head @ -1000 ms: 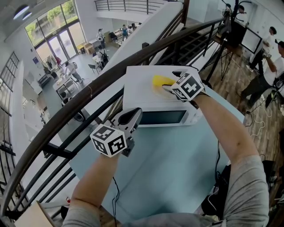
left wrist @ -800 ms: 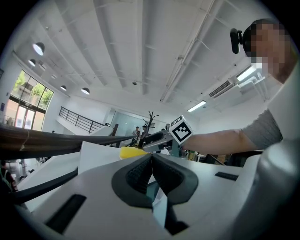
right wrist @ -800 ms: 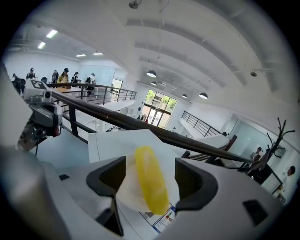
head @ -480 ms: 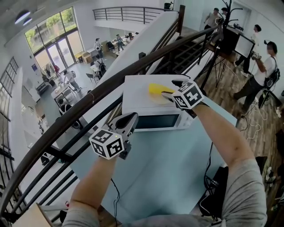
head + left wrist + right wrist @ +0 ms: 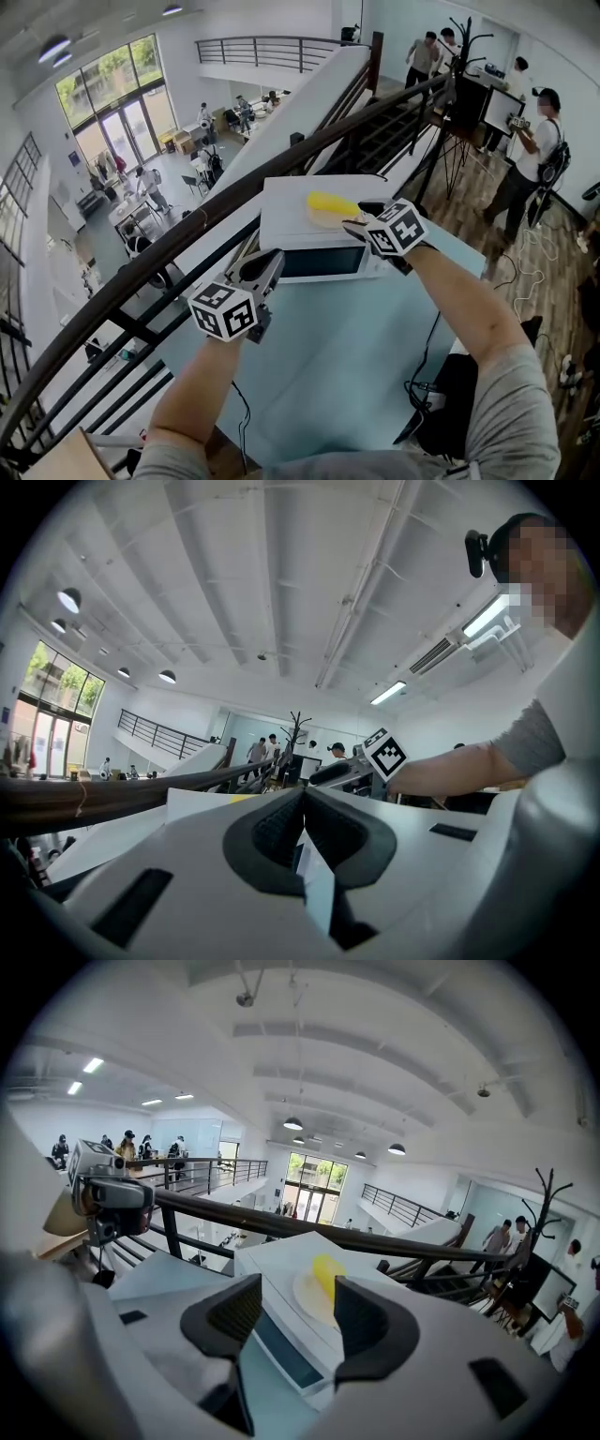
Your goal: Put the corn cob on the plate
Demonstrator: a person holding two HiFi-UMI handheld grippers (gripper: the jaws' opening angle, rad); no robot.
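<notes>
The corn cob [image 5: 330, 203] lies on the plate [image 5: 322, 221] atop the microwave [image 5: 286, 199], the right gripper's [image 5: 356, 223] empty jaws (just narrowed) apart beside it, the left gripper's [image 5: 303, 803] together.

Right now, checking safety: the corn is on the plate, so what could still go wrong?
The corn cob lies on a plate atop the microwave; it could roll off.
The microwave stands by the railing above an open drop, so a fall could go far.
The right gripper, jaws just closing on nothing, is near the plate and might nudge it.
</notes>
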